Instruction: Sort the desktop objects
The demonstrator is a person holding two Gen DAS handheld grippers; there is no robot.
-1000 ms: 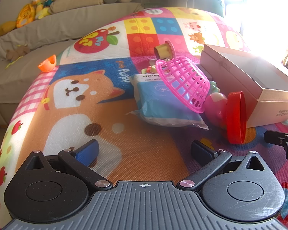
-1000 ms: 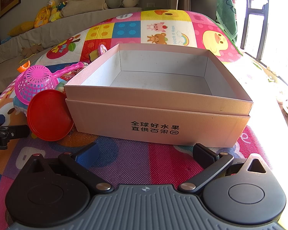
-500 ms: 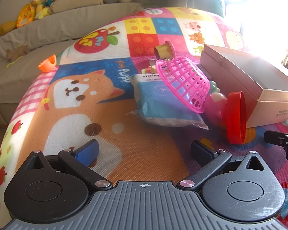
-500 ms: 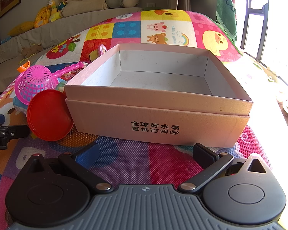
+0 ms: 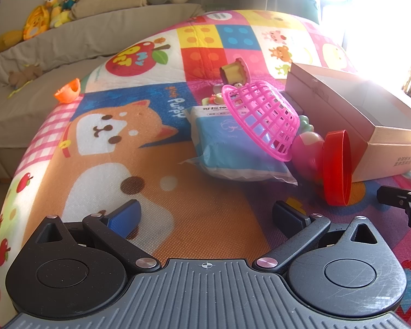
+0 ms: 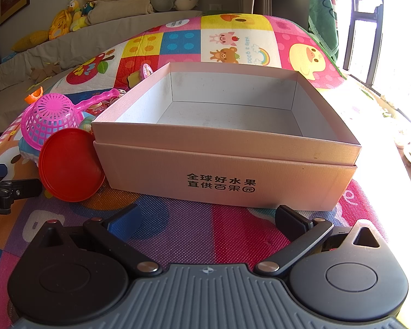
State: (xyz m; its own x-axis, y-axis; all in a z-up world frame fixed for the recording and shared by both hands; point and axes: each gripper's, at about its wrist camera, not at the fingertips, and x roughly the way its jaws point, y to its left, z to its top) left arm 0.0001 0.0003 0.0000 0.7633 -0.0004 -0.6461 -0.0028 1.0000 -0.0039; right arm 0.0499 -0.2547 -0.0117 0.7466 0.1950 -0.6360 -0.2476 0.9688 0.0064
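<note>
The open cardboard box [image 6: 224,148] sits flat on the play mat, pale inside and holding nothing, with black printed characters on its near wall. Leaning on edge against the box's left near corner is a red round lid [image 6: 68,164], nearly upright. Just left of the box, beyond the lid, a pink mesh scoop basket [image 5: 263,118] lies tipped on its side, its handle pointing toward the box's left wall. Under the basket lies a blue-and-white tissue pack [image 5: 227,148], flat. Between the pack and the lid sits a pink rounded toy [image 5: 308,150]. Farther back along the box's left side, a small yellowish cup [image 5: 234,70] is tilted over.
</note>
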